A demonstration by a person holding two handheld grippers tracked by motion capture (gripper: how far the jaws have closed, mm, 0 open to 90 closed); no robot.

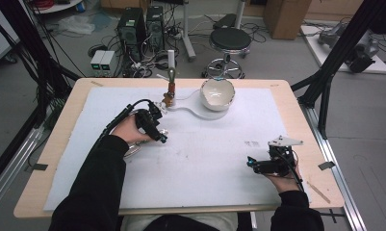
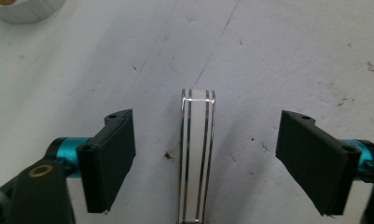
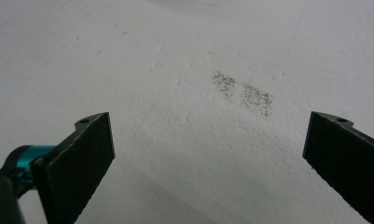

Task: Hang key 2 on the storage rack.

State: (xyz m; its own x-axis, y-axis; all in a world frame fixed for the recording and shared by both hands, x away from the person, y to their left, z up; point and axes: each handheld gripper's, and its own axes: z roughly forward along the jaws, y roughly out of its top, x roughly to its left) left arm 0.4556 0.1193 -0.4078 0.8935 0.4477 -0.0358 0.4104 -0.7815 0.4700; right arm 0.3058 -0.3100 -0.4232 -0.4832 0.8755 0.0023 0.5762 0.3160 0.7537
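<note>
In the left gripper view a narrow clear handle (image 2: 197,158) with thin silver stripes runs up from the bottom edge, lying on the white mat (image 2: 278,56). My left gripper (image 2: 208,122) straddles it, open, with a wide gap on each side and neither pad touching it. From above, the left gripper (image 1: 161,137) points down at the mat's left-centre, over a shiny glassy object (image 1: 132,151) partly hidden by the hand. My right gripper (image 1: 250,162) rests near the mat's right front. It is open (image 3: 208,126) with only bare mat between its jaws.
A white bowl (image 1: 218,93) sits on a white board (image 1: 190,109) at the back centre, next to a small upright stand (image 1: 171,89) with a brown part. A white cylinder (image 2: 24,10) shows at the top left of the left gripper view. A dark smudge (image 3: 243,93) marks the mat.
</note>
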